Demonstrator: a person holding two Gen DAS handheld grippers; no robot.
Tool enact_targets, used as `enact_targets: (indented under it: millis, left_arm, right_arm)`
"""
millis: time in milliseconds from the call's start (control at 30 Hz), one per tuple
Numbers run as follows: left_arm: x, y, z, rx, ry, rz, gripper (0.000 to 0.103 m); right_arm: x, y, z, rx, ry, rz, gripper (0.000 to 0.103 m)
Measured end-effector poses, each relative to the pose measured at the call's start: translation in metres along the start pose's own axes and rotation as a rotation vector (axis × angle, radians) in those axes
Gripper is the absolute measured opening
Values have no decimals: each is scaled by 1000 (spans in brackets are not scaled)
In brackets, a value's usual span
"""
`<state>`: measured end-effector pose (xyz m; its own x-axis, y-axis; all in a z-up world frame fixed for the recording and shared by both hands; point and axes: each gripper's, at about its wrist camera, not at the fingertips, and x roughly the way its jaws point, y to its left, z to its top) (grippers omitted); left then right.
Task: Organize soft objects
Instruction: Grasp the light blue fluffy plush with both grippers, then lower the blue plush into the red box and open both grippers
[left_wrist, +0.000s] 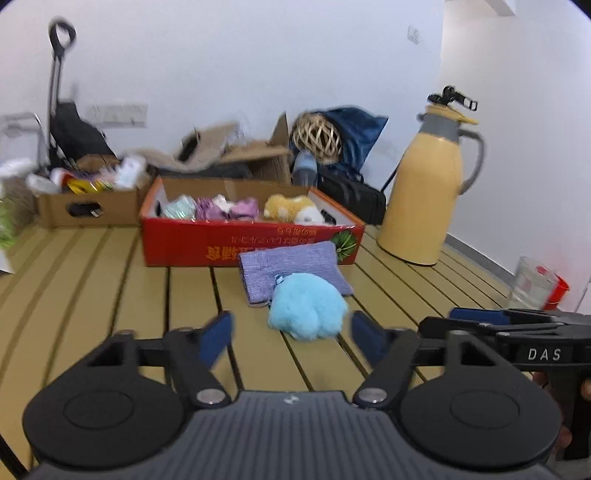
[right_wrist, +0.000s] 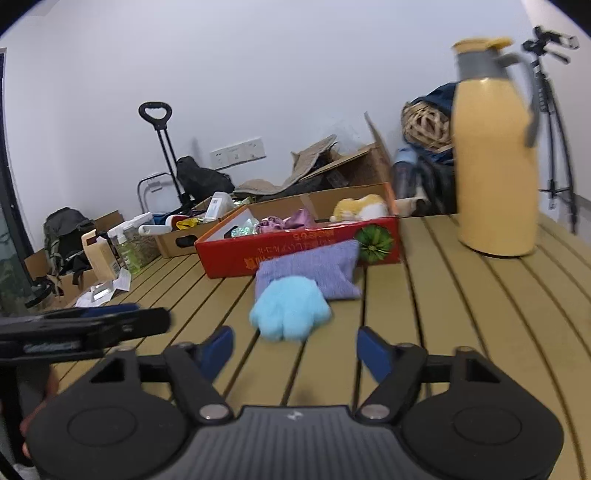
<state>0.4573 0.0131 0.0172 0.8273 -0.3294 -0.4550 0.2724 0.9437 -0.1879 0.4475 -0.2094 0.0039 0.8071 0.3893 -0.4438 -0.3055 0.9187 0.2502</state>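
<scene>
A fluffy light-blue plush paw (left_wrist: 307, 307) (right_wrist: 290, 309) lies on the slatted table, partly on a folded purple cloth (left_wrist: 295, 268) (right_wrist: 314, 268). Behind them stands a red cardboard box (left_wrist: 251, 243) (right_wrist: 295, 248) holding a yellow plush toy (left_wrist: 291, 209) (right_wrist: 364, 207) and purple and pale soft items. My left gripper (left_wrist: 291, 336) is open and empty just in front of the paw. My right gripper (right_wrist: 295, 347) is open and empty, also just short of the paw. Each gripper shows at the side of the other's view.
A tall yellow thermos jug (left_wrist: 430, 188) (right_wrist: 495, 155) stands at the right of the box. A brown cardboard box (left_wrist: 88, 206) of clutter sits left of the red box. A clear measuring cup (left_wrist: 533, 282) is at the table's right edge.
</scene>
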Motion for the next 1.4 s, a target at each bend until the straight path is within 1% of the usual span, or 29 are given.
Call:
enact_targets:
  millis: [100, 167, 267, 333, 367, 400, 433, 467, 500, 533, 633, 700, 833, 900, 967, 1033, 1100, 1167, 1233, 1267, 1300, 1333, 1367, 1400]
  left_arm:
    - [45, 15, 11, -40, 70, -49, 53]
    - [67, 21, 12, -54, 95, -68, 52]
    - [95, 31, 10, -88, 133, -99, 52]
    - [109, 37, 6, -123, 166, -126, 50]
    - [114, 40, 5, -140, 180, -143, 44]
    - [116, 42, 4, -157, 174, -168, 38]
    - [118, 44, 3, -167, 178, -192, 35]
    - [118, 46, 2, -181, 180, -205, 34]
    - [119, 47, 2, -190, 181, -209, 33]
    - [118, 49, 1, -199, 182, -213, 32]
    - [118, 52, 2, -227, 190, -229, 30]
    - [115, 50, 3, -222, 184, -232, 30]
    - [106, 44, 11, -204, 130, -245, 30]
    - [96, 42, 23, -209, 98, -251, 29]
    - [84, 42, 44, -205, 27, -273, 29]
    - [81, 41, 73, -166, -27, -290, 29]
    - [93, 40, 107, -126, -41, -288, 29]
    - [113, 40, 134, -94, -48, -282, 29]
    - [145, 44, 160, -84, -30, -276, 29]
    - [164, 49, 170, -113, -9, -267, 29]
    - [180, 53, 175, -127, 10, -263, 29]
    - [201, 57, 179, -149, 46, -262, 29]
    - [215, 63, 179, -178, 76, -258, 29]
    - [232, 66, 178, -181, 110, -245, 29]
  right_arm:
    - [47, -9, 17, 3, 71, 45, 55]
    - [71, -13, 25, -11, 96, 39, 51]
    - [105, -18, 35, -37, 129, 47, 50]
    - [124, -23, 40, -30, 152, 65, 48]
    - [132, -26, 41, -21, 161, 72, 48]
    - [139, -30, 41, -4, 171, 84, 46]
    - [144, -34, 40, 14, 182, 97, 45]
    - [148, -39, 38, 37, 197, 114, 42]
    - [152, -44, 37, 67, 208, 145, 35]
    - [153, -46, 37, 85, 213, 166, 35]
    - [150, -44, 38, 62, 221, 171, 33]
    - [147, -42, 38, 57, 220, 170, 33]
    - [135, -40, 47, 42, 184, 176, 33]
    - [126, -39, 56, 39, 167, 182, 32]
    - [113, -36, 76, 40, 108, 210, 32]
    - [106, -31, 101, 22, 43, 214, 32]
    - [110, -29, 127, -4, -4, 195, 32]
    - [123, -32, 153, -13, -43, 158, 32]
    - [147, -40, 175, -7, -54, 119, 32]
    - [164, -47, 186, 17, -45, 99, 32]
    - [178, -51, 192, 23, -32, 83, 32]
    - [193, -57, 197, 39, -21, 60, 32]
    - [209, -63, 200, 42, -25, 72, 32]
    - [228, -68, 200, 41, 2, 49, 32]
